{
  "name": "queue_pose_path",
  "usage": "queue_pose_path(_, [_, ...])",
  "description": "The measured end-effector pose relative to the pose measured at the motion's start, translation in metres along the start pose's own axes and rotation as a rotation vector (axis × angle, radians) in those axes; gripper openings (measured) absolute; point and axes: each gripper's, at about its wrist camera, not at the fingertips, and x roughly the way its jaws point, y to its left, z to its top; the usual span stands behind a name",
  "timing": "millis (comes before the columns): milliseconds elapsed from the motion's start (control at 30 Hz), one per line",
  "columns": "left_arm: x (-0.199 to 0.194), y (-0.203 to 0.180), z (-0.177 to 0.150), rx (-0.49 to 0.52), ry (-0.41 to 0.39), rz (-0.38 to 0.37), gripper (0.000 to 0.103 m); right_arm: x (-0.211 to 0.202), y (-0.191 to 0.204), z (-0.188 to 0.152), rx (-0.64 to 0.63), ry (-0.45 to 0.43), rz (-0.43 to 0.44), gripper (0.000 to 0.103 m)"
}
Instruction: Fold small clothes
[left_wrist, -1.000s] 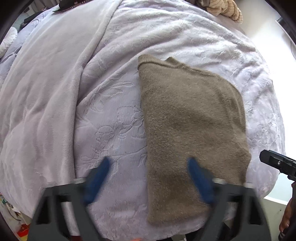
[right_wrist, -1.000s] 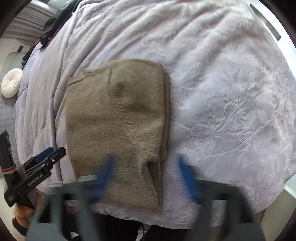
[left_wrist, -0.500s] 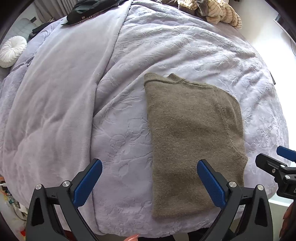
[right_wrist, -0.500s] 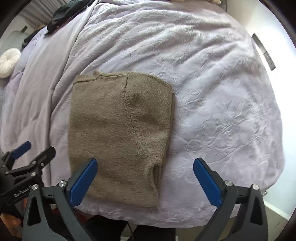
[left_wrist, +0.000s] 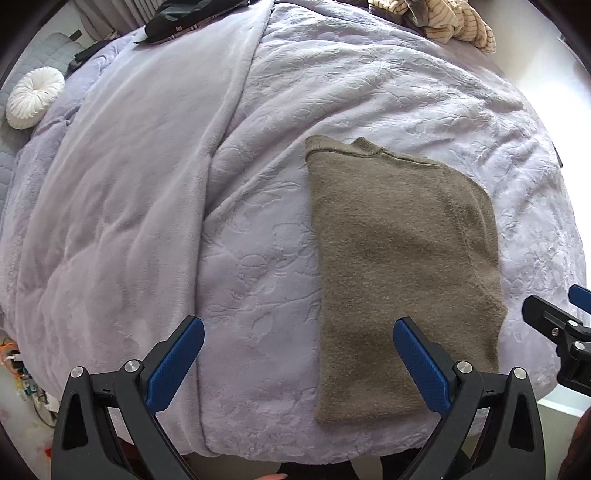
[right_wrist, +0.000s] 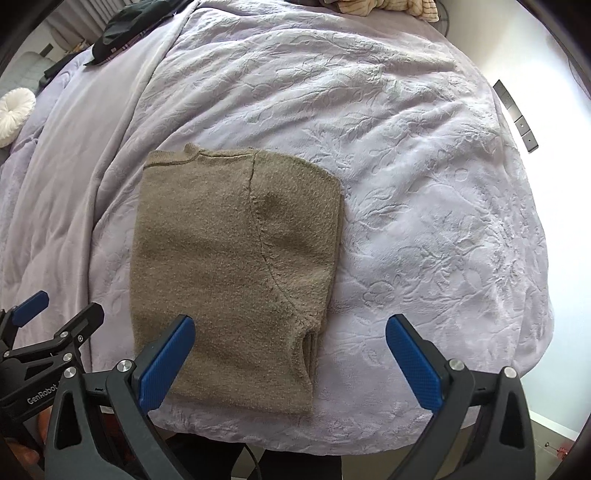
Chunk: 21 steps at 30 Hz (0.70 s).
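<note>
One white round cushion (left_wrist: 35, 98) lies far left; one lilac blanket (left_wrist: 147, 184) covers the bed; one folded brown sweater (left_wrist: 399, 266) lies flat near its front edge. Since a second ago both views have pulled upward and sharpened. The left gripper (left_wrist: 297, 360) points down, jaws apart, empty. The right gripper (right_wrist: 290, 354), just opened wider, hangs spread above the sweater's lower right corner.
</note>
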Motion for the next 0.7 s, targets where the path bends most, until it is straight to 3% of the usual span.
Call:
queue_pose_path(233, [-0.0021,0.0002,0.0014,0.021,-0.008,0.033,0.103,-0.0015,-0.0024,-0.0006,0.006,-0.005,-0.010,0.103])
queue_pose_path(700, [-0.0061,-0.0036,0.0009,0.024,-0.013,0.015,0.103,-0.0046,-0.0023,-0.0025,0.007,-0.013,-0.022,0.103])
